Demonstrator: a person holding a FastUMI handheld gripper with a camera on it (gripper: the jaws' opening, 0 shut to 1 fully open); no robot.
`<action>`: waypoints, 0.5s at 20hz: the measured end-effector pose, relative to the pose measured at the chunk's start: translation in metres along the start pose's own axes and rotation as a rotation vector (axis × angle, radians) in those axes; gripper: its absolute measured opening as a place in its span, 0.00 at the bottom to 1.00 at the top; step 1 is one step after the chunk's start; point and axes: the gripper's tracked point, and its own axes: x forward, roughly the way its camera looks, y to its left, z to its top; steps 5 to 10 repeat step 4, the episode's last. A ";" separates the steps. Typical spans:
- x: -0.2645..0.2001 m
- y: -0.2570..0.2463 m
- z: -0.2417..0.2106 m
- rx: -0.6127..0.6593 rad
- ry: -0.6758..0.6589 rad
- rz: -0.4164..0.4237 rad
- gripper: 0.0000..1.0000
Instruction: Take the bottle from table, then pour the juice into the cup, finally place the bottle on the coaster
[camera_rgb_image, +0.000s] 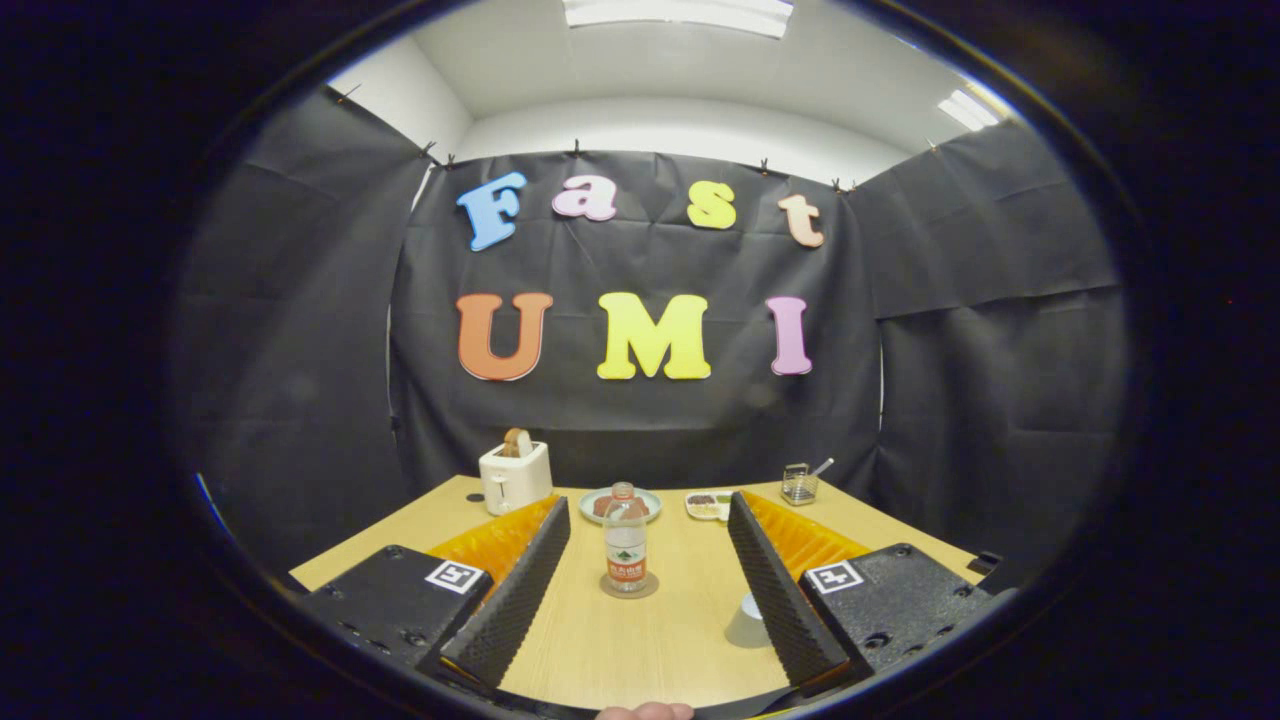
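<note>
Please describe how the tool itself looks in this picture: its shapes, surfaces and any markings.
The tool has two long wedge-shaped fingers with ribbed inner faces, spread apart. Each is fixed on a black block with screw holes, and each block carries a square white tag with a black pattern.

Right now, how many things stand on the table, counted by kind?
Bottle: 1
Coaster: 1
Cup: 1
Toaster: 1
Plates: 2
Wire basket: 1
Total: 7
The gripper has its jaws open.
</note>
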 end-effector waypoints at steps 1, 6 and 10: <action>0.000 0.001 -0.001 0.000 0.001 0.002 1.00; -0.001 0.002 0.000 -0.001 -0.001 0.005 1.00; -0.001 0.002 0.000 -0.001 -0.001 0.005 1.00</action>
